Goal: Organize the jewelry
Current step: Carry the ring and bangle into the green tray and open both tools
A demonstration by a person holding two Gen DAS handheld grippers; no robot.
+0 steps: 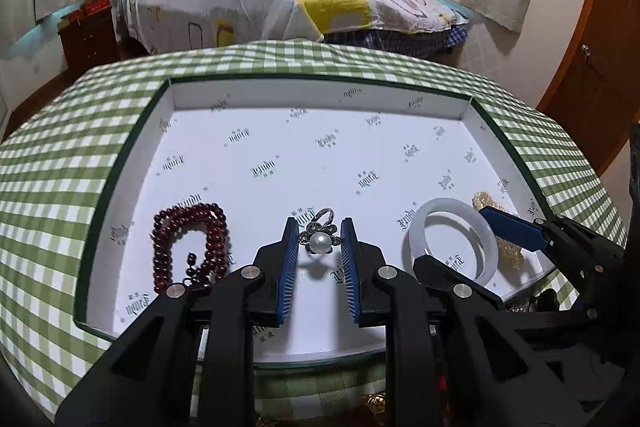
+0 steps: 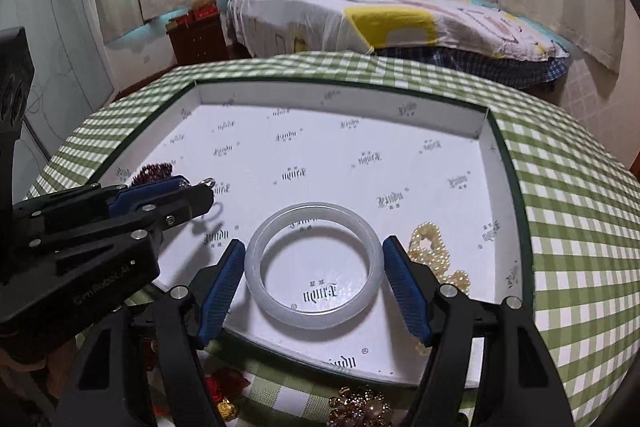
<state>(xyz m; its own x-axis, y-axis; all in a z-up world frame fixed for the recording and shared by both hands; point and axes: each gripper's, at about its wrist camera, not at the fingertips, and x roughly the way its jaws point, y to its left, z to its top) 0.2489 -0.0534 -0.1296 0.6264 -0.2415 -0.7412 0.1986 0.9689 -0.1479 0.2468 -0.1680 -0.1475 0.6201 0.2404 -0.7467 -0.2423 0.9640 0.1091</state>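
A white box lid tray [image 1: 280,95] [image 2: 340,95] lies on the green checked table. In it are a dark red bead string [image 1: 188,247], a silver pearl flower ring [image 1: 320,239], a white jade bangle [image 1: 454,241] [image 2: 314,263] and a cream pearl bracelet [image 1: 508,251] [image 2: 434,251]. My left gripper [image 1: 319,233] is open, its pads on either side of the ring, a small gap on each side. My right gripper [image 2: 314,259] is open, its pads flanking the bangle without touching. The left gripper also shows in the right wrist view [image 2: 180,187].
Loose jewelry lies on the cloth in front of the tray: a brown brooch [image 2: 360,407], red and gold pieces [image 2: 224,391]. A bed [image 1: 288,3] and a wooden nightstand [image 1: 90,39] stand beyond the table. A wooden door [image 1: 600,67] is at the right.
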